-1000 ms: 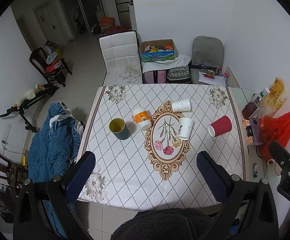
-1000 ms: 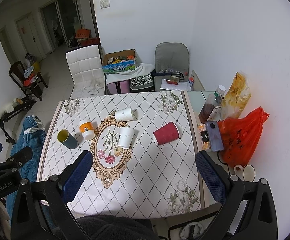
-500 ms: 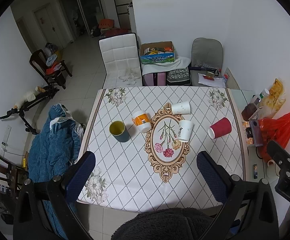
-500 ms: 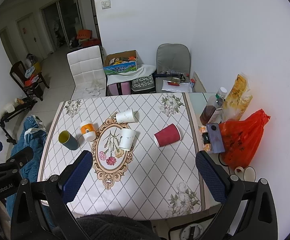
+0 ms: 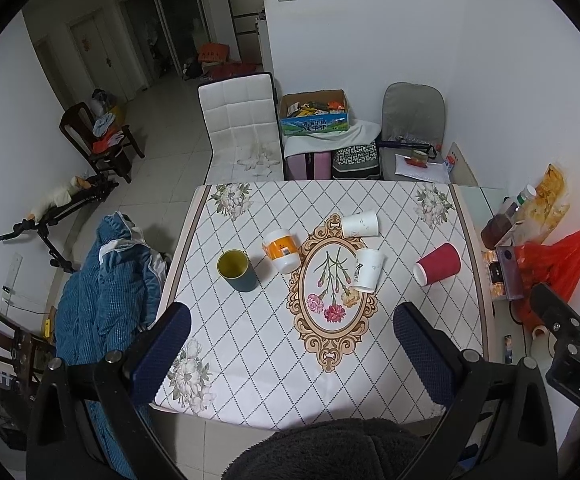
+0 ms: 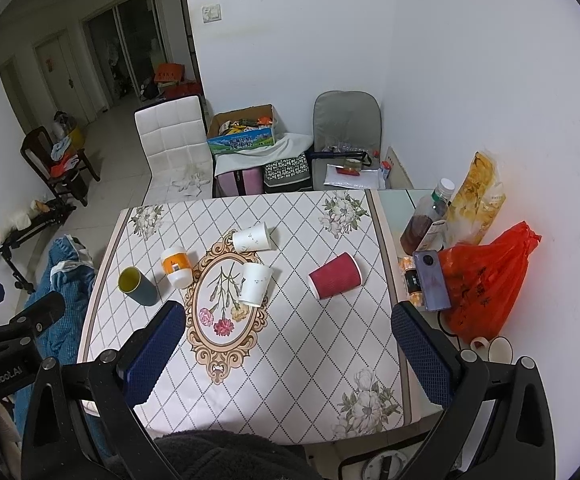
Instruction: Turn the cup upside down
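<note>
Several cups are on the patterned table (image 5: 258,360) (image 6: 310,360). A dark green cup with a yellow inside (image 5: 236,271) (image 6: 137,286) stands upright at the left. An orange-and-white cup (image 5: 281,250) (image 6: 176,266), two white paper cups (image 5: 360,224) (image 5: 367,270) (image 6: 251,239) (image 6: 255,283) and a red paper cup (image 5: 438,264) (image 6: 335,275) lie on their sides. My left gripper (image 5: 290,350) and right gripper (image 6: 288,346) are open and empty, held high above the table's near edge, far from all cups.
At the table's right edge are a red plastic bag (image 6: 486,280), a phone (image 6: 432,280), a bottle (image 6: 426,222) and a yellow snack bag (image 6: 476,196). A blue jacket (image 5: 106,292) hangs at the left. Chairs and a box (image 5: 314,118) stand behind.
Both grippers have drawn slightly back and up, so the table looks a little smaller. No cup has moved.
</note>
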